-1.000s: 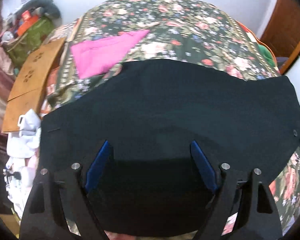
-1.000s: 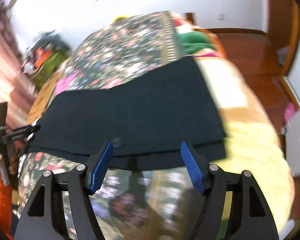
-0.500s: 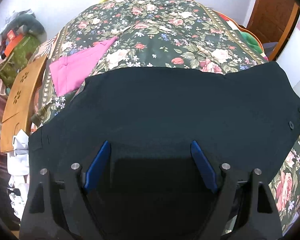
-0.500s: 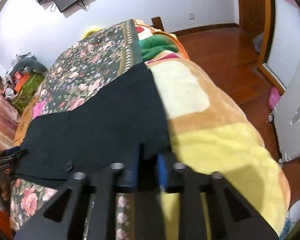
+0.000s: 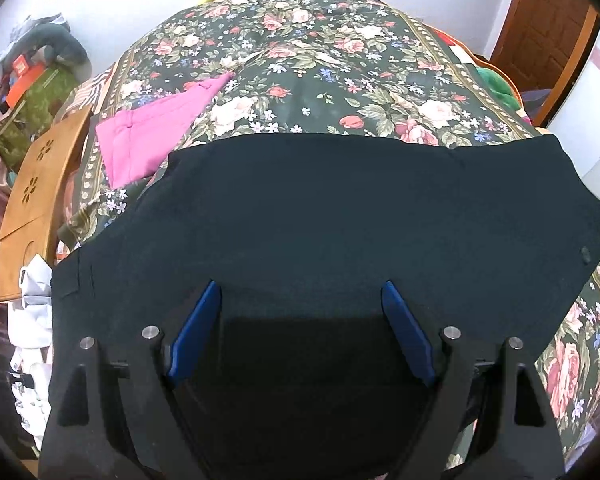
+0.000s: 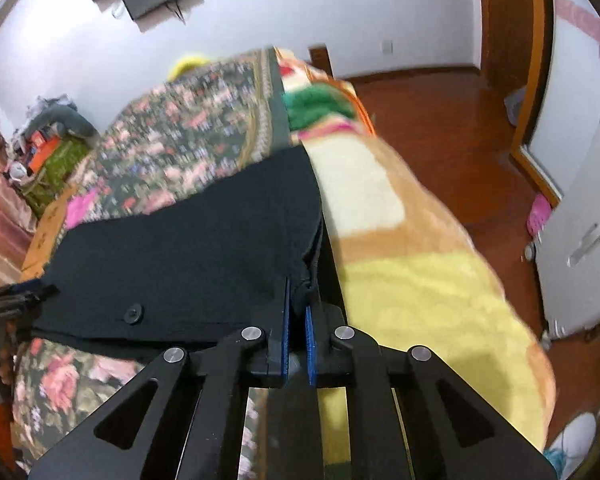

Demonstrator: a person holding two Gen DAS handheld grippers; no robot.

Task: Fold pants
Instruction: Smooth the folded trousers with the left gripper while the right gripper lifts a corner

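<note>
Black pants (image 5: 340, 216) lie spread across the floral bedspread (image 5: 300, 60), a pink garment (image 5: 152, 136) just beyond their left end. Left tool (image 5: 301, 312) hovers over them, blue pads wide apart, gripping nothing. Right tool (image 6: 298, 312) is pinched tight on the pants' right edge.

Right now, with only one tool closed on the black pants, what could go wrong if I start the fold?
The right tool pinches only a small bunch at the corner of the black pants, so the cloth may slip out when pulled. The left tool is open above the cloth and grips nothing, so that end may drag and wrinkle. The pants lie near the pink garment and could catch it.
</note>
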